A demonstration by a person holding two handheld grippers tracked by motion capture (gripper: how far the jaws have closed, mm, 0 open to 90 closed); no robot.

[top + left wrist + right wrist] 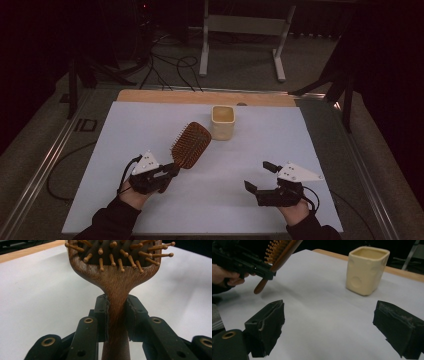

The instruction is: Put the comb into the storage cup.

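Hairbrush (117,277) handle clamped in left hand-held gripper (117,315); right hand-held gripper (329,327) apart.

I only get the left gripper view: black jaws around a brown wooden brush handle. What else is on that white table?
Observer: A cream square-sided ceramic cup stands just beyond the brown wooden paddle hairbrush.
Operator: Anything inside the cup?
Observer: From the high view, it looks empty.
Operator: What is the other hand doing?
Observer: The right gripper has its jaws wide apart with nothing between them, and they point toward the cup.
Operator: Is my brush lying flat?
Observer: No, the left gripper holds it off the white table, handle end tilted down.
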